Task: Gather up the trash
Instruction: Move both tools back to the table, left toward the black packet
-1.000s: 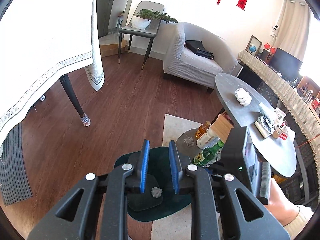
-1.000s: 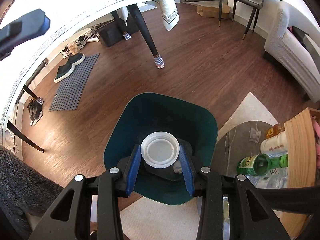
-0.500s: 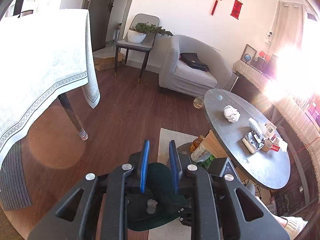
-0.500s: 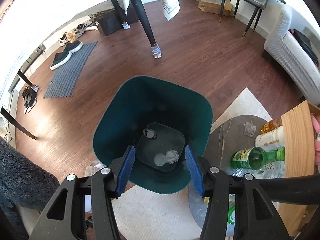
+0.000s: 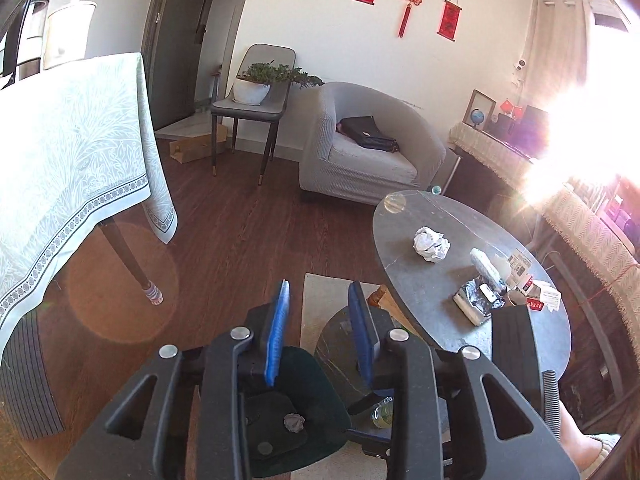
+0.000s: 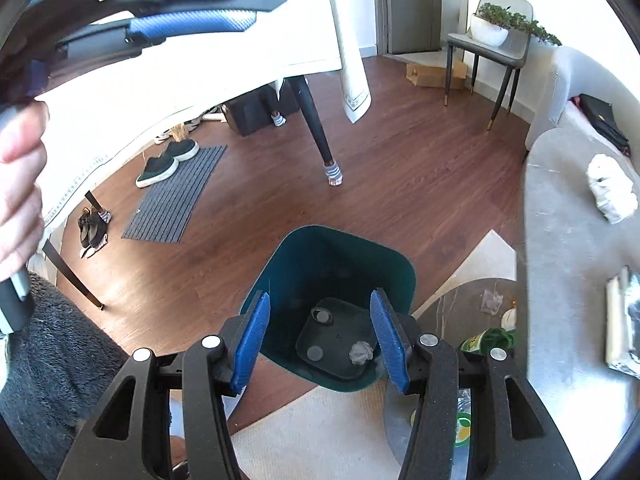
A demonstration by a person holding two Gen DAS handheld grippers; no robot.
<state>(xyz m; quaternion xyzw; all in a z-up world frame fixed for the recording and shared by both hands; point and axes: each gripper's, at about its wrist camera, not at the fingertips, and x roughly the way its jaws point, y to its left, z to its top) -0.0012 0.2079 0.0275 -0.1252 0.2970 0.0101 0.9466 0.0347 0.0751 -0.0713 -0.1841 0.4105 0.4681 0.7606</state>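
My right gripper (image 6: 320, 300) hangs open and empty over the dark teal bin (image 6: 332, 246). On the bin's floor lie a white lid (image 6: 322, 315), a small cap (image 6: 315, 353) and a grey crumpled wad (image 6: 361, 353). My left gripper (image 5: 319, 292) is higher up, its jaws opening with nothing between them; it also shows at the top left of the right wrist view, left gripper (image 6: 266, 4), held by a hand (image 6: 20, 176). On the grey oval table (image 5: 420, 292) lie a crumpled white paper (image 5: 431, 243), a foil wrapper (image 5: 476, 304) and a clear plastic wrapper (image 5: 486, 266).
A low round side table (image 6: 448, 300) with a green bottle (image 6: 488, 338) and a tissue scrap stands beside the bin. A dining table with a long cloth (image 5: 80, 160) is on the left. An armchair (image 5: 368, 152), a chair with a plant (image 5: 256, 92) and a doormat with shoes (image 6: 176, 196) stand around the wooden floor.
The right gripper let go of the white lid, which dropped into the bin, and its jaws widened. Both grippers rose away from the bin. The left jaws spread apart.
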